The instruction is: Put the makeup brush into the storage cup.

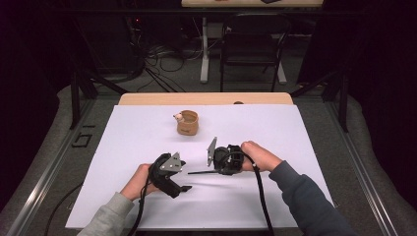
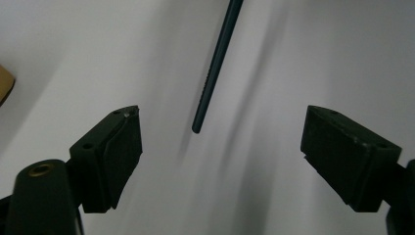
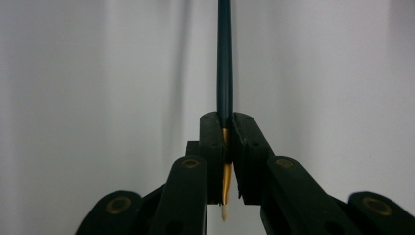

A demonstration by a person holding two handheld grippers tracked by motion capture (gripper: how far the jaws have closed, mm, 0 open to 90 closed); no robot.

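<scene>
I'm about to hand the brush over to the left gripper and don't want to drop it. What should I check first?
1. Right gripper shut on the brush: ok.
2. Left gripper jaws wide open: ok.
3. Brush handle end between the left jaws: not ok, it sits just beyond them.
4. Brush lifted off the white sheet: cannot tell.
5. Brown cup apart from both grippers: ok.

My right tongs (image 1: 212, 171) pinch a thin dark stick (image 1: 199, 172) pointing left over the white desk (image 1: 275, 128). My left tongs (image 1: 185, 188) sit near its tip. A brown cup (image 1: 187, 123) stands farther back.
</scene>
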